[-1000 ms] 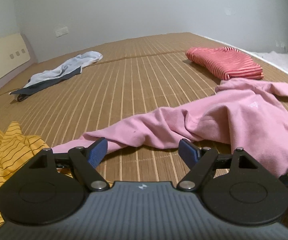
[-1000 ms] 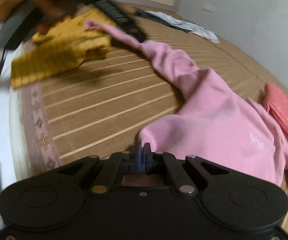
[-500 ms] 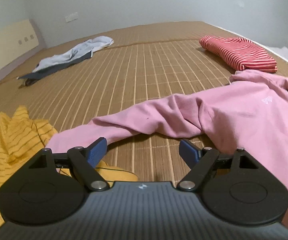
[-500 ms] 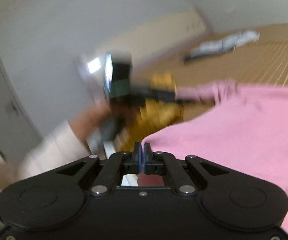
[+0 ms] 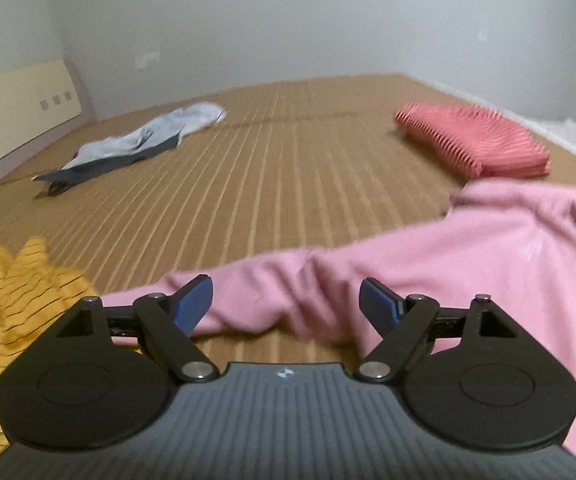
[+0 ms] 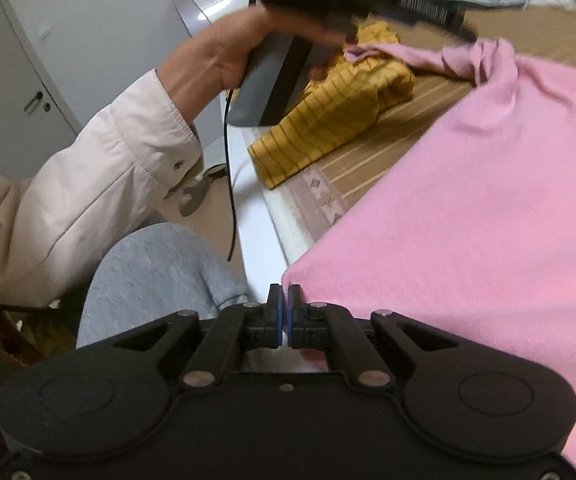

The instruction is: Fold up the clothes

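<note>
A pink sweatshirt (image 5: 488, 264) lies spread on the bamboo mat (image 5: 271, 168), one sleeve stretched to the left. My left gripper (image 5: 285, 306) hovers just above that sleeve. Its jaws are opening, and the sleeve lies under the gap with no pad pressing on it. My right gripper (image 6: 284, 300) is shut at the bed's near edge, with a corner of the pink sweatshirt (image 6: 488, 200) pinched between its blue pads. In the right wrist view a hand (image 6: 215, 56) holds the left gripper over the sleeve's end.
A yellow striped garment (image 5: 11, 312) is bunched at the near left, beside the sleeve. A folded red striped garment (image 5: 476, 144) sits far right, a white and navy garment (image 5: 139, 148) far left. The mattress edge (image 6: 263, 240) and a person's grey trouser leg (image 6: 155, 272) lie close to my right gripper.
The right gripper has swung left, from facing the bed to facing its edge and the person, still shut on the pink corner. The left gripper has crept closer over the sleeve, jaws slightly wider.
</note>
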`<state>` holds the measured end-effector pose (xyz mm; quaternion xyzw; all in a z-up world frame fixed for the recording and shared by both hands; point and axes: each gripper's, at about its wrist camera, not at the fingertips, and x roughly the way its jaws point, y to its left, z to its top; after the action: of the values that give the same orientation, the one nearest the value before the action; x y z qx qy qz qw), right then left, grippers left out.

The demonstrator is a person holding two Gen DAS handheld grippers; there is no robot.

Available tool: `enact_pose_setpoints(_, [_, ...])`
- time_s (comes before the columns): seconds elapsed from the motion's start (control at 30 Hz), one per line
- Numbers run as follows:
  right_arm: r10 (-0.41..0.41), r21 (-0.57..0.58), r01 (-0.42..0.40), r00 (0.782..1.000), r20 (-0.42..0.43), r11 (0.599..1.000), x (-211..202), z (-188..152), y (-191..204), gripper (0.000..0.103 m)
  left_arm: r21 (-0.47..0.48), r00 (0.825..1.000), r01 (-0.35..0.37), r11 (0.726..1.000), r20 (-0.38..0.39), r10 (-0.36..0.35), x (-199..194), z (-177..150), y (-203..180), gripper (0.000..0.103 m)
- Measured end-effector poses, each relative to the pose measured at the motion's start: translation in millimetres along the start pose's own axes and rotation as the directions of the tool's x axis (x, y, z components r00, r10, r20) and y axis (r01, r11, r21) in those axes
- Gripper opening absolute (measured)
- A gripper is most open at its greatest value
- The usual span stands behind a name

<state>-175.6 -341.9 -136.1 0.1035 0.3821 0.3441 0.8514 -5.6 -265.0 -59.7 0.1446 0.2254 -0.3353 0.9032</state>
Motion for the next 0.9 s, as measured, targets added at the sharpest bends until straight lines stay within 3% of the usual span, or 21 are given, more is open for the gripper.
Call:
enact_pose_setpoints(0.07, [0.008, 0.004, -0.008, 1.000, -0.007, 1.000, -4, 1, -2, 0.011, 0.014, 0.999, 0.047, 0.999, -0.023, -0.047, 8, -1, -11, 0.089])
enact_pose_setpoints(0.13, [0.021, -0.019, -0.021, 1.000, 0.005, 1.000, -19, 5, -3, 0.014, 0.088, 0.994, 0.018, 0.996, -0.106, -0.009, 22, -9, -23, 0.089])
enact_pose_setpoints(0.2, [0.009, -0.046, -0.005, 0.998, 0.069, 0.999, -49, 19, -8, 0.031, 0.168, 0.982, -0.008, 0.986, -0.186, 0.040, 35, -18, -33, 0.089])
enact_pose_setpoints(0.27, [-0.088, -0.059, 0.098, 0.983, 0.161, 0.993, -83, 41, -23, 0.039, 0.209, 0.971, -0.014, 0.978, -0.229, 0.063, 41, -25, -35, 0.089])
enact_pose_setpoints(0.3, [-0.182, -0.048, 0.195, 0.965, 0.188, 0.980, -95, 54, -36, 0.040, 0.196, 0.972, -0.011, 0.980, -0.226, 0.056, 39, -27, -33, 0.089])
enact_pose_setpoints(0.33, [-0.287, -0.033, 0.300, 0.935, 0.210, 0.953, -107, 68, -50, 0.044, 0.195, 0.972, -0.005, 0.981, -0.231, 0.051, 38, -28, -32, 0.089])
enact_pose_setpoints(0.37, [-0.407, -0.024, 0.421, 0.889, 0.211, 0.907, -111, 81, -68, 0.049, 0.200, 0.970, 0.001, 0.980, -0.239, 0.048, 37, -28, -32, 0.089])
enact_pose_setpoints(0.4, [-0.538, -0.021, 0.552, 0.821, 0.191, 0.834, -110, 95, -93, 0.050, 0.210, 0.970, 0.002, 0.978, -0.240, 0.049, 36, -29, -32, 0.089])
enact_pose_setpoints(0.47, [-0.722, -0.016, 0.729, 0.680, 0.124, 0.684, -100, 118, -147, 0.047, 0.227, 0.970, 0.000, 0.974, -0.238, 0.055, 36, -30, -34, 0.089])
enact_pose_setpoints(0.53, [-0.816, -0.044, 0.818, 0.575, 0.065, 0.573, -84, 133, -191, 0.046, 0.235, 0.968, -0.001, 0.972, -0.242, 0.060, 37, -30, -35, 0.090])
enact_pose_setpoints(0.57, [-0.832, -0.062, 0.834, 0.552, 0.052, 0.549, -77, 138, -207, 0.046, 0.236, 0.968, -0.001, 0.972, -0.245, 0.060, 37, -31, -34, 0.090])
enact_pose_setpoints(0.6, [-0.832, -0.068, 0.832, 0.554, 0.038, 0.551, -70, 141, -220, 0.045, 0.237, 0.967, 0.001, 0.972, -0.247, 0.059, 37, -31, -33, 0.090])
enact_pose_setpoints(0.7, [-0.821, -0.024, 0.822, 0.570, 0.029, 0.569, -65, 143, -244, 0.007, 0.215, 0.965, 0.007, 0.977, -0.259, 0.050, 36, -32, -28, 0.090])
enact_pose_setpoints(0.73, [-0.834, -0.002, 0.834, 0.552, 0.029, 0.552, -69, 142, -247, 0.004, 0.207, 0.964, 0.009, 0.978, -0.260, 0.046, 36, -32, -27, 0.091])
enact_pose_setpoints(0.9, [-0.932, 0.010, 0.932, 0.361, 0.027, 0.361, -101, 118, -237, 0.004, 0.201, 0.963, 0.024, 0.979, -0.268, 0.032, 34, -35, -23, 0.091])
